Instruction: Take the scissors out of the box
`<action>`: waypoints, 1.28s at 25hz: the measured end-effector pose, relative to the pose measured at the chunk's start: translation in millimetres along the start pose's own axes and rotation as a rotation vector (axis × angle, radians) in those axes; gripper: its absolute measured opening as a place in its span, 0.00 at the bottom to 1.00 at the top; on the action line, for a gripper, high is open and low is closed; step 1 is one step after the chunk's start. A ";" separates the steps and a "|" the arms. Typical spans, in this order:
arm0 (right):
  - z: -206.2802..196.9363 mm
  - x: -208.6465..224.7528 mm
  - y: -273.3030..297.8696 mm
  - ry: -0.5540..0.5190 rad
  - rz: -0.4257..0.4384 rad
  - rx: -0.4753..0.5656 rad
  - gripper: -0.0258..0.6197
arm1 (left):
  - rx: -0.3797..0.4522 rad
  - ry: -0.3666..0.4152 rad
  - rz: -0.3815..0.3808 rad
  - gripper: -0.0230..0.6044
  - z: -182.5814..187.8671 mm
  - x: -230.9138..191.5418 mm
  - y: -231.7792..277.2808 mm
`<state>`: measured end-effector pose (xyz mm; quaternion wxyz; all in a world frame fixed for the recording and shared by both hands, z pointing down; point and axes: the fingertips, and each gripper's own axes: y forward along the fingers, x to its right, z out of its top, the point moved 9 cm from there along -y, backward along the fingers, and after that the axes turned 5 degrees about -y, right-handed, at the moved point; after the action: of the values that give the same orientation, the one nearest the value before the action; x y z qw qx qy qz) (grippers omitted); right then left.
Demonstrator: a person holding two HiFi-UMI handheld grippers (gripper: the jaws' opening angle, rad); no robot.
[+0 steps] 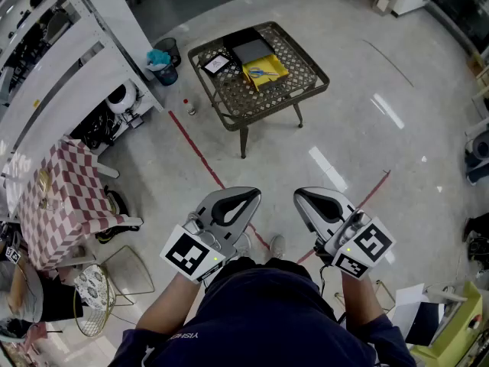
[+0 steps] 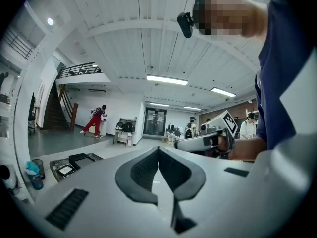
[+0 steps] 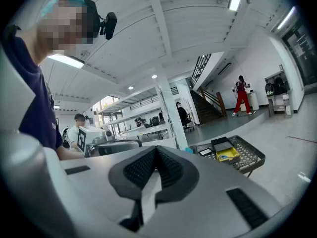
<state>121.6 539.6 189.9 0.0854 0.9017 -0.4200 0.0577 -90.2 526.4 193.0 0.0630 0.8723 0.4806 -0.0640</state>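
With the left claw (image 1: 243,199) and right claw (image 1: 309,199) both pressed together and empty (the bench (image 1: 306,71) well off), arriving unopened could shove the yellow box (image 1: 276,65) instead of gripping the scissors (image 1: 261,73).

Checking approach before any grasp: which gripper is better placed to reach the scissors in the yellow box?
Right, marginally: left gripper and right gripper are both shut, far from the table; only the right gripper view shows the yellow box.

Scissors (image 1: 262,73) in the yellow box (image 1: 273,65): too small in my head view to tell blades from handles, or their lie.
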 end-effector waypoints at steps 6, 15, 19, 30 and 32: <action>1.1 2.5 -1.3 -0.003 0.004 0.001 0.07 | -0.010 -0.004 0.005 0.08 -0.1 -0.7 3.1; -6.6 12.4 -14.5 -0.020 0.014 -0.029 0.07 | -0.026 -0.005 0.021 0.08 -9.5 10.7 17.7; -12.1 23.3 -33.7 -0.007 0.038 -0.028 0.07 | -0.026 0.000 0.038 0.08 -13.9 25.1 31.6; -18.5 61.0 -69.3 0.009 0.067 -0.029 0.07 | -0.031 -0.010 0.078 0.08 -25.7 50.0 66.6; -19.8 67.4 -71.0 0.015 0.067 -0.030 0.07 | -0.034 -0.006 0.084 0.08 -27.0 48.5 72.5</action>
<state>218.6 538.1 213.6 0.0999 0.8852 -0.4502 0.0611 -1.7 532.9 214.7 0.0817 0.8903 0.4444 -0.0557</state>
